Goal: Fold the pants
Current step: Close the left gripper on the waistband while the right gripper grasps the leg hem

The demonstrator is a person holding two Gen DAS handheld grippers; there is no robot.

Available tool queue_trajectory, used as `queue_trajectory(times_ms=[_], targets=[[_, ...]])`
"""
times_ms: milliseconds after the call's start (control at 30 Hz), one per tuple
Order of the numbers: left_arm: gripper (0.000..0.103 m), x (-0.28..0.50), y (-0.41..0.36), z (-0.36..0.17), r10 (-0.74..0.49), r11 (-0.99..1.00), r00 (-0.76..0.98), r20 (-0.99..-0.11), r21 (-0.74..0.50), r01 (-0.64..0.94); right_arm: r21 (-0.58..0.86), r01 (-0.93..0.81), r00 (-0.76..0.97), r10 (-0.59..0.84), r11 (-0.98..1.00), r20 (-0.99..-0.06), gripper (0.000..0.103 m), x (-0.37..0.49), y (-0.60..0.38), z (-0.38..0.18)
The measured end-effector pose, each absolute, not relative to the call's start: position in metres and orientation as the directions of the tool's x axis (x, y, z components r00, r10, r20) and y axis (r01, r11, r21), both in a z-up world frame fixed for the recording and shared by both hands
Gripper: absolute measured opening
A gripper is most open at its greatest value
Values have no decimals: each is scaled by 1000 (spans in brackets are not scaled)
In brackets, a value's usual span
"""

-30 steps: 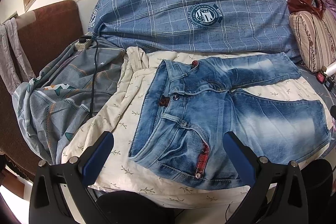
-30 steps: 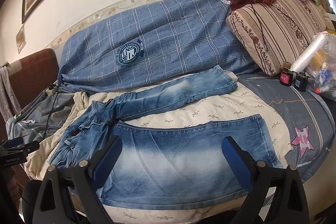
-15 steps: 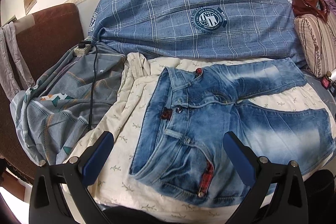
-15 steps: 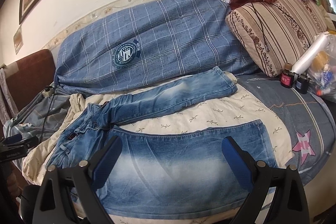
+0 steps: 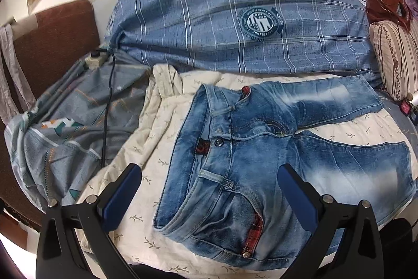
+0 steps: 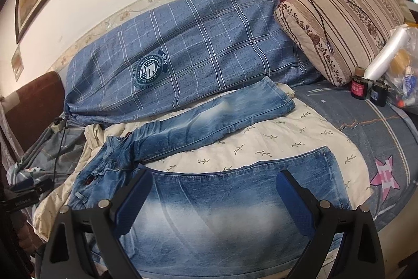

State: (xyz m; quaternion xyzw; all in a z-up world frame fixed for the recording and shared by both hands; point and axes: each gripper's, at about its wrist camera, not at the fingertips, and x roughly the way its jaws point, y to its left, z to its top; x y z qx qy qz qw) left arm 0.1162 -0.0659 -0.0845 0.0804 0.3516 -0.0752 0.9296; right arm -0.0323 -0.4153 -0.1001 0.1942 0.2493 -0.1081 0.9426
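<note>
Denim is what I am working with: the jeans (image 5: 263, 148) lie spread flat on a cream sheet (image 5: 162, 127) printed with small sprigs, on the bed, waistband toward my left and both legs running off to the right. The two legs are splayed apart in a V, the far leg (image 6: 209, 119) angled up toward the blue checked cover (image 6: 209, 43), the near leg (image 6: 230, 200) lying broad and closest to me. Nothing is folded yet, so I judge this to be the very start: I am lining up for the first fold, leg onto leg.

For that I think each tool needs an edge of the near side. My left tool (image 5: 209, 187) hangs over the waistband and hip pocket, and my right tool (image 6: 214, 198) hangs over the near leg, short of its hem. The next move, as I read it, calls for dropping both down to pinch the near edge, then carrying it over to meet the far leg, with the crotch seam as the hinge.

Both tools stand wide apart at the jaws, blue pads facing each other, with nothing between them; I see no contact with the cloth from either.

Around the jeans sit a grey patterned sheet (image 5: 65, 127) with a black cable (image 5: 108, 106) at left, and a striped pillow (image 6: 339, 30) at right.
</note>
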Motion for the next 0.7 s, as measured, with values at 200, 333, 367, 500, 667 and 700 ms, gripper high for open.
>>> queue_trajectory(times_ms=[200,333,367,500,667,700], targets=[[103,166,-49,-93,-69,985,671,-738,58,165,319,331,844,-127,888,-521,98,-17,-455,-86],[103,222,-40,-99,-11,990,646,-764,80,112,345,360,832,-130,867,-540,98,17,-501,-81],[103,235,-39,-100,-3,991,636,-772,83,105,343,368,824,-132,864,-550,98,29,-511,-81],[103,291,-38,-98,-1,994,596,-803,64,87,325,378,802,-131,867,-583,98,91,-545,-78],[103,352,-35,-91,34,999,579,-814,52,16,303,380,781,-128,874,-611,97,179,-574,-83],[103,361,-33,-91,39,999,577,-816,50,3,300,383,773,-125,874,-622,96,194,-580,-86]])
